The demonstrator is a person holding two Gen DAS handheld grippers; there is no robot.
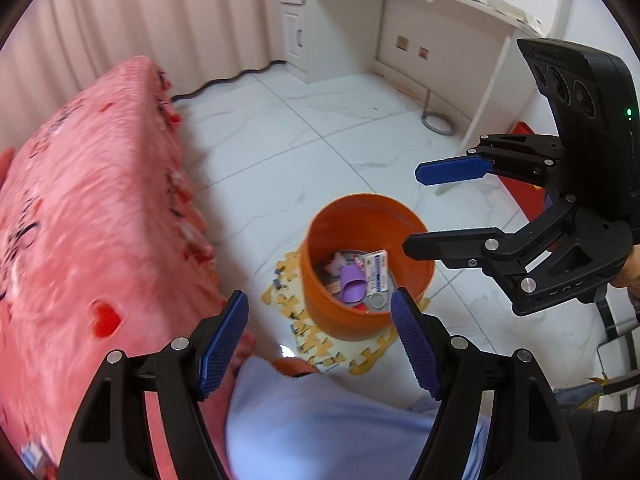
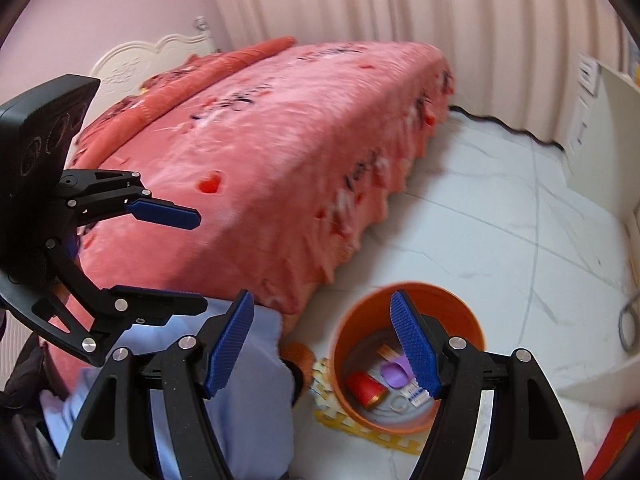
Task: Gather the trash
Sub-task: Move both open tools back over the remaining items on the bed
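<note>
An orange bucket stands on the floor on a yellow puzzle mat; it also shows in the right wrist view. Inside it lie a purple slipper, a small white box, a pink item and a red can. My left gripper is open and empty, above and short of the bucket. My right gripper is open and empty over the bucket's near edge; in the left wrist view it hangs right of the bucket.
A bed with a pink blanket fills the left side. A white desk stands at the far wall, with a grey cable on the tiled floor. The person's light blue clothing is below the grippers.
</note>
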